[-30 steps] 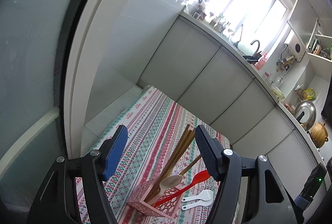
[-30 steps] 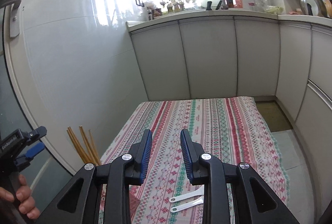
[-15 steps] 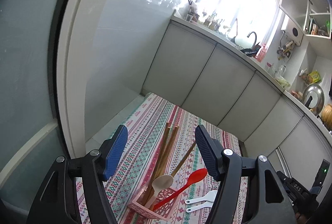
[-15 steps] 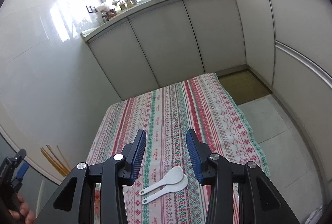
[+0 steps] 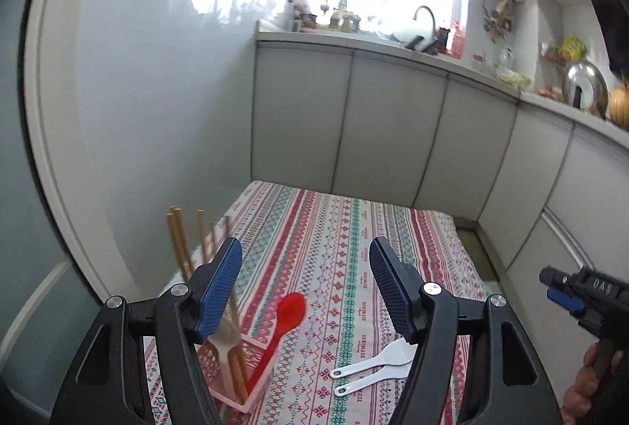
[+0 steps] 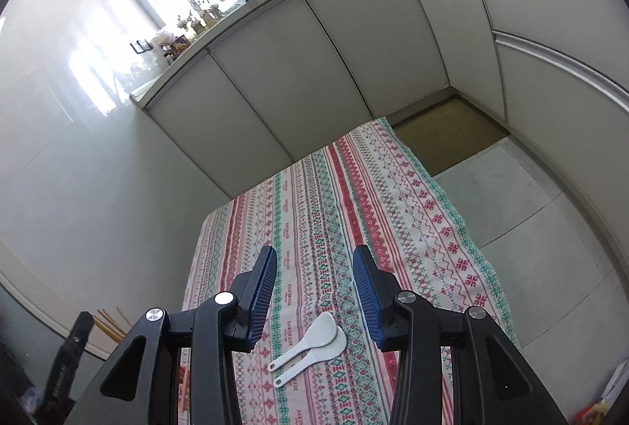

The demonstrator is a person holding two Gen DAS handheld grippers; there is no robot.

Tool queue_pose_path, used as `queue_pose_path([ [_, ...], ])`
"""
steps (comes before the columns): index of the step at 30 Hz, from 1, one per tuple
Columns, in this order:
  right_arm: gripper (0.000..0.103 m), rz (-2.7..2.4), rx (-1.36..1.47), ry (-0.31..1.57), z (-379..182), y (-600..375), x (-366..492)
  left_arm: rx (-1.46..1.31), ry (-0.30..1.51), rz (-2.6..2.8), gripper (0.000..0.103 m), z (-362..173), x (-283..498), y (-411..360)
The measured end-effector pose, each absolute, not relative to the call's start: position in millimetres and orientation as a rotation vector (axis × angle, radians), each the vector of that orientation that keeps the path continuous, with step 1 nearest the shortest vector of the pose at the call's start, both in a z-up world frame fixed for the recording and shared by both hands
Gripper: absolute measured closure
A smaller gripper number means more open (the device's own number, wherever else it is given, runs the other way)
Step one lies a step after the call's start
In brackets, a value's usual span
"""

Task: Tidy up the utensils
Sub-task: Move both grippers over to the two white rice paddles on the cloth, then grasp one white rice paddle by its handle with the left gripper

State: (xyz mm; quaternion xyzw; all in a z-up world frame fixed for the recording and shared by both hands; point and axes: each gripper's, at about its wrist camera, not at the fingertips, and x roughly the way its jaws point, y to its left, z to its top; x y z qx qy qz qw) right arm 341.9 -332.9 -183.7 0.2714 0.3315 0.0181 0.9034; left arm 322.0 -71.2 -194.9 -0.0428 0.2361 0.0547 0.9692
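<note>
Hovering over the striped cloth with nothing between its blue pads, the right hand-held gripper [image 6: 314, 291] has its jaws spread apart and looks down almost directly at the two white spoons [image 6: 308, 348], which lie on the desk [image 6: 393, 212] just below the gap, at about 6 o'clock from the fingertips in the right wrist view. The spoons rest side by side and partly overlapping, bowls up toward 1 o'clock and handles trailing down toward 7 o'clock, so their long axis runs on a slant across the line of the jaws instead of along it. The left hand-held gripper [image 5: 304, 287] is likewise open and empty, and from it the same white spoons [image 5: 373, 366] sit off at roughly 4 o'clock, partly behind its right finger, while the pink holder [image 5: 251, 362] stands at about 7 o'clock, already carrying a red spoon [image 5: 285, 322], a pale spoon and wooden chopsticks [image 5: 184, 248] that lean upward. By this layout the right hand is the nearer one to the loose spoons, and the likely next move is a short drop with a slight wrist turn to close across the handles before carrying them left to the holder.
</note>
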Motion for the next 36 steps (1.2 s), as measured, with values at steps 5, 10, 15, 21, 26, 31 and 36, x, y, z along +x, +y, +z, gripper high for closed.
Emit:
queue_pose_path([
  [5,0.062,-0.019,0.679,0.758,-200,-363,345,0.274,0.589,-0.002,0.033,-229,354,-156],
  [10,0.062,-0.033,0.815,0.799,-217,-392,344,0.345,0.868,-0.163,0.033,-287,399,-191],
  [15,0.061,-0.037,0.860,0.821,-225,-402,343,0.285,1.054,-0.253,0.033,-330,437,-194],
  [21,0.061,-0.035,0.867,0.836,-228,-403,346,0.254,1.251,-0.309,0.033,-381,458,-189],
  [26,0.061,-0.033,0.872,0.852,-232,-399,352,0.315,1.283,-0.354,0.033,-400,463,-198],
  [31,0.061,-0.031,0.868,0.861,-234,-394,355,0.310,1.269,-0.374,0.032,-403,469,-200],
  [36,0.061,-0.032,0.854,0.861,-234,-393,356,0.226,1.295,-0.355,0.034,-403,481,-183],
])
